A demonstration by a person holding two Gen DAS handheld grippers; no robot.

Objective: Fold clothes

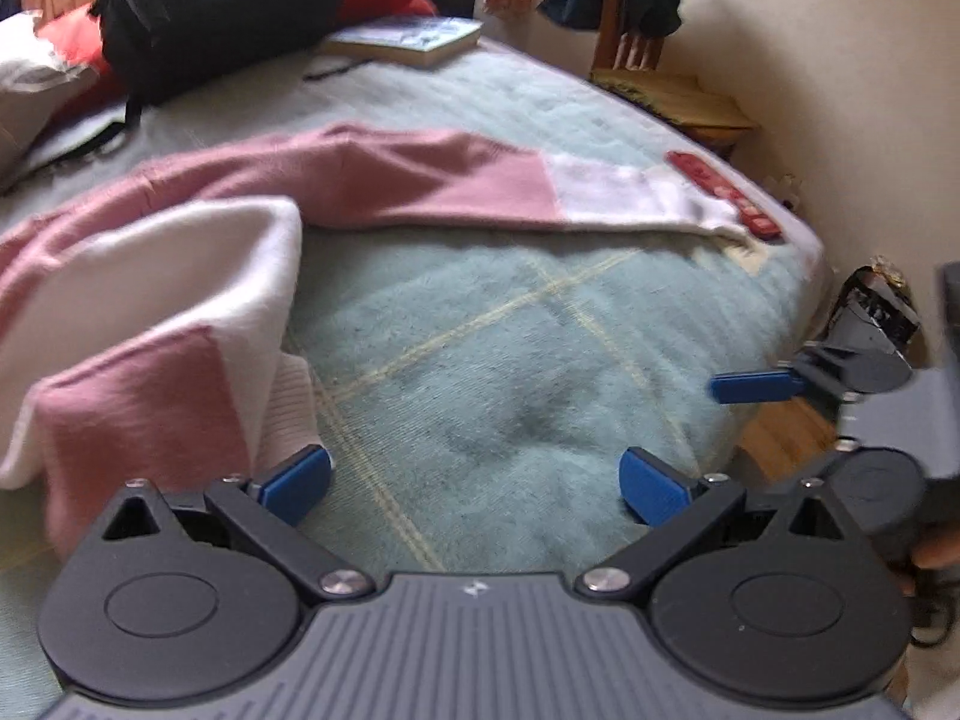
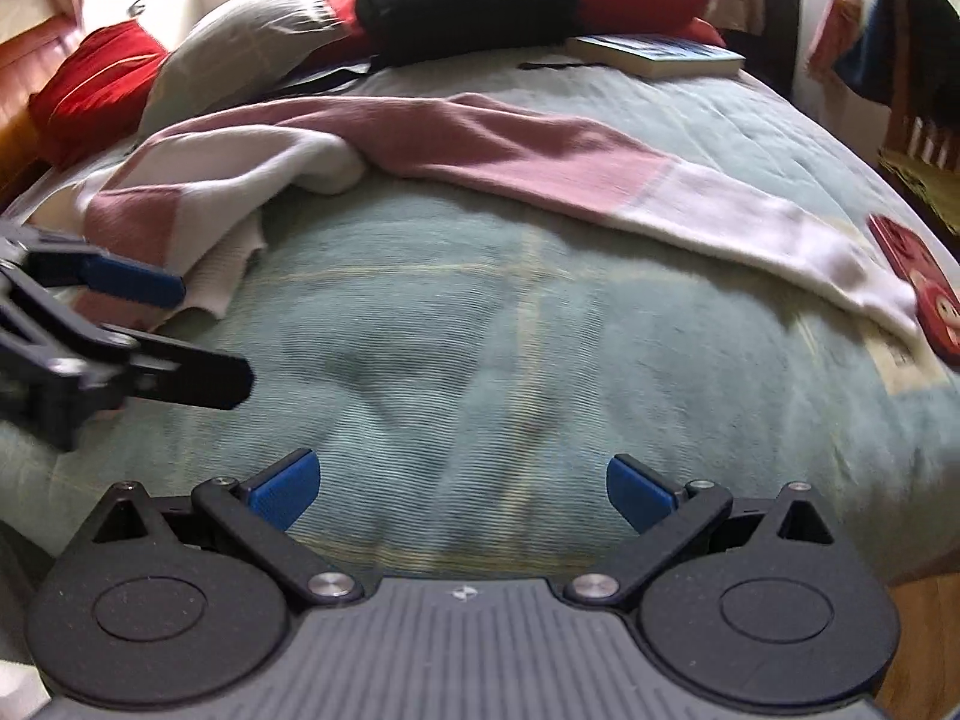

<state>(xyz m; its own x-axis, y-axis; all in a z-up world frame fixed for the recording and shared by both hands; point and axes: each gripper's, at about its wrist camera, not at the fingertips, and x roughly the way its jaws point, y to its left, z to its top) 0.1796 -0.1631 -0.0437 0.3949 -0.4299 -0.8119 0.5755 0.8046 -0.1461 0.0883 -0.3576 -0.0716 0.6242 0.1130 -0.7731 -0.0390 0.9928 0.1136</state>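
Note:
A pink and white sweater (image 1: 384,174) lies rumpled on the pale green bedspread (image 1: 510,360). Its body is bunched at the left and one long sleeve (image 2: 600,168) stretches right, ending in a white cuff. My left gripper (image 1: 474,483) is open just above the bedspread, its left fingertip (image 1: 300,480) beside the sweater's ribbed hem. My right gripper (image 2: 462,489) is open over bare bedspread, with nothing between its fingers. In the right wrist view the left gripper (image 2: 213,336) appears at the left edge, close to the hem. One blue finger (image 1: 753,387) of the right gripper shows in the left wrist view.
A black backpack (image 2: 468,0), a book (image 2: 660,54), red cushions (image 2: 90,78) and a grey pillow (image 2: 240,42) crowd the head of the bed. A flat red object (image 2: 918,282) lies by the cuff at the bed's right edge. A wooden chair (image 1: 630,48) with hanging clothes stands beyond.

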